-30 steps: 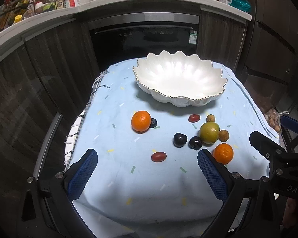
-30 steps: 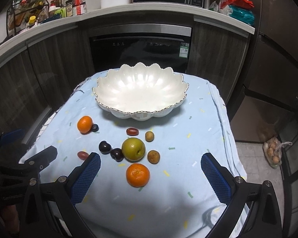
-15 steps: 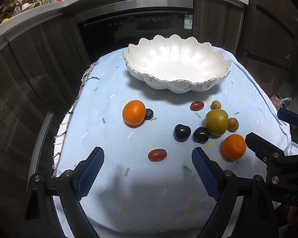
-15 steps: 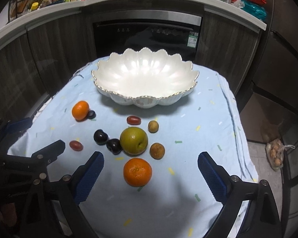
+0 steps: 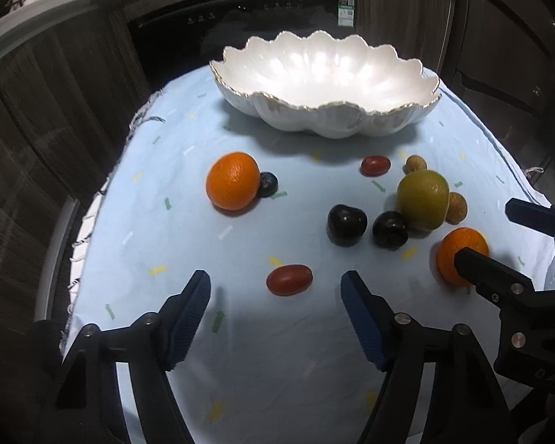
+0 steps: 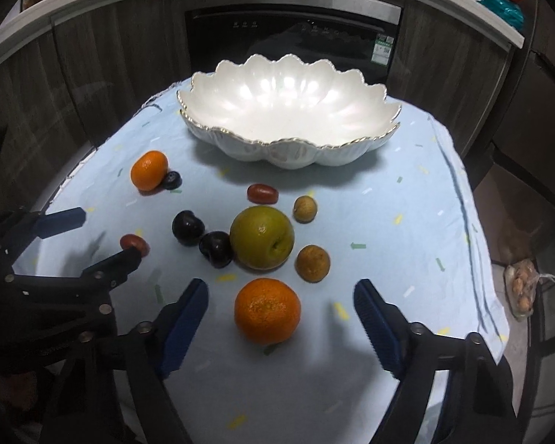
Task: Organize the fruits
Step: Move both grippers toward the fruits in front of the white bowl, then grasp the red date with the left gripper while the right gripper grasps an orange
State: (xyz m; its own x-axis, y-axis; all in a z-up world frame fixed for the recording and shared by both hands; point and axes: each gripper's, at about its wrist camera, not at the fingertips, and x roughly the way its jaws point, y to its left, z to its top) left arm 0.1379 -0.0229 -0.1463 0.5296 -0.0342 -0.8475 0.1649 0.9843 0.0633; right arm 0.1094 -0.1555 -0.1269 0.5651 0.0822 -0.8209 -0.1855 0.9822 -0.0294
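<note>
Both claws are being lowered closer than a second earlier, the left claw (image 5: 275, 288) narrowing, still empty, around the small slippery red fruit (image 5: 289, 279), the right claw (image 6: 281, 303) around the firm orange (image 6: 267, 310) on the table (image 6: 407, 229), best being pinched across its middle.

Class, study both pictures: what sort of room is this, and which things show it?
Most likely a home kitchen: a built-in oven under a countertop, and a white scalloped bowl with fruit on a cloth-covered table.
</note>
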